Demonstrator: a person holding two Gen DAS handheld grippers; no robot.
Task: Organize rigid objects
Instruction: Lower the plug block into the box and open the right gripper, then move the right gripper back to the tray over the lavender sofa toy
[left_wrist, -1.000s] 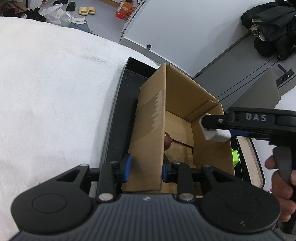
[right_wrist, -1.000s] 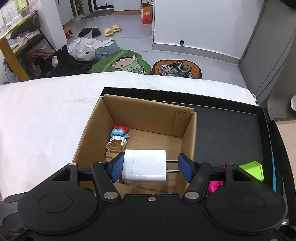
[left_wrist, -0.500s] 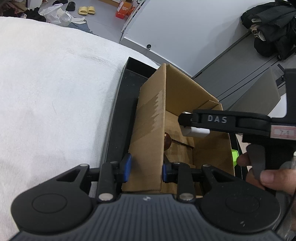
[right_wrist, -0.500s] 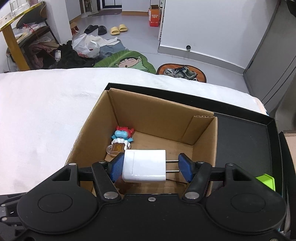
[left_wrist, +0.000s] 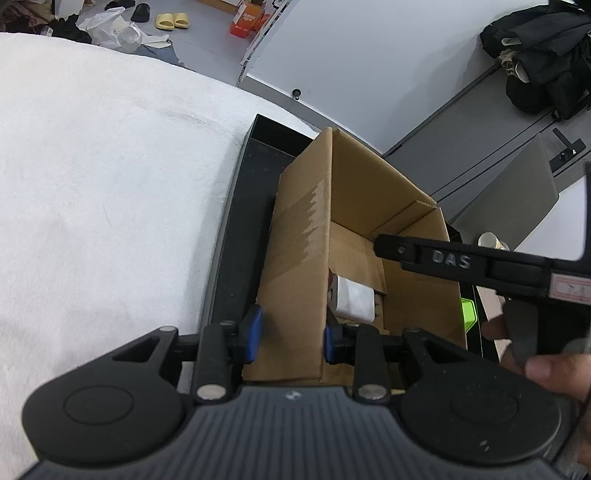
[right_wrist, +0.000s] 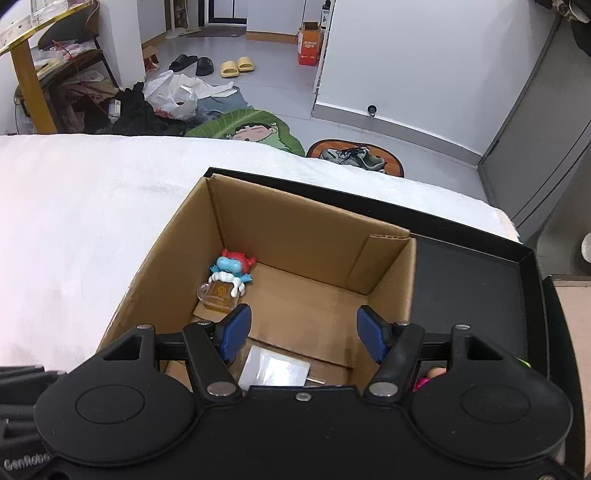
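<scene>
An open cardboard box (left_wrist: 303, 229) (right_wrist: 295, 229) stands in a black tray (left_wrist: 236, 236) (right_wrist: 480, 273). My left gripper (left_wrist: 291, 334) is shut on the box's near wall, one pad on each side. My right gripper (right_wrist: 303, 332) hangs open and empty over the box; it also shows in the left wrist view (left_wrist: 458, 258). A white charger (right_wrist: 275, 371) (left_wrist: 352, 299) lies on the box floor under the right gripper. A small blue and red figure with a beer mug (right_wrist: 225, 282) sits in the box's left corner.
The tray lies on a white cloth-covered surface (right_wrist: 74, 206) (left_wrist: 92, 192). A green object (left_wrist: 467, 314) and a pink one (right_wrist: 423, 380) lie in the tray right of the box. A person's hand (left_wrist: 546, 365) holds the right gripper.
My right gripper moved over the box, opened, and let go of the white charger, which now lies on the box floor. My left gripper has kept its hold on the box wall.
</scene>
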